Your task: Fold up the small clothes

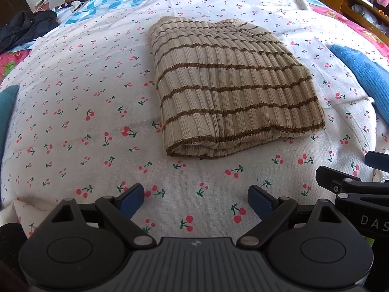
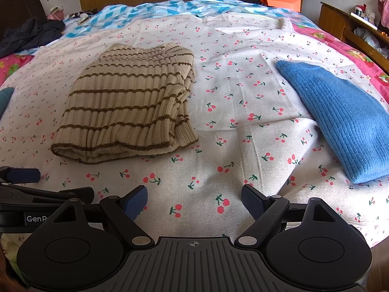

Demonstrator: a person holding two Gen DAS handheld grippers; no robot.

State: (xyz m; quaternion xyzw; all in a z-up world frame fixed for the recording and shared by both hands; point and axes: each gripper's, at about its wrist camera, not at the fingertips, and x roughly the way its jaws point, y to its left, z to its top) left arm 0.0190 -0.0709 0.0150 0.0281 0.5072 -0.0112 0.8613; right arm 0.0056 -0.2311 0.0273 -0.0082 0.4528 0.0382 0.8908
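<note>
Bare cherry-print sheet [image 2: 218, 131] runs toward 12 o'clock between the folded striped sweater [image 2: 126, 102] at 10 o'clock and the blue knit [image 2: 340, 121] at 2 o'clock; a raised sheet fold lies at 1 o'clock.

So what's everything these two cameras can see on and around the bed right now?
Striped ribbed sweater: one, beige with brown stripes, folded, mid-bed.
Blue knit garment: one, bright blue, folded, right of the sweater.
Cherry-print sheet: one, white with red cherries, under both garments.
Geometric cover: one, blue and white, far end of bed.
Dark clothing: one heap, black, far left.
Teal item: one, only an edge shows, left border.
Orange bag: one, by the doorway.
Wooden shelf: one, brown, right side, holding plush toys.
Left gripper: black, blue-padded fingers apart, empty.
Right gripper: same, fingers apart, empty.
</note>
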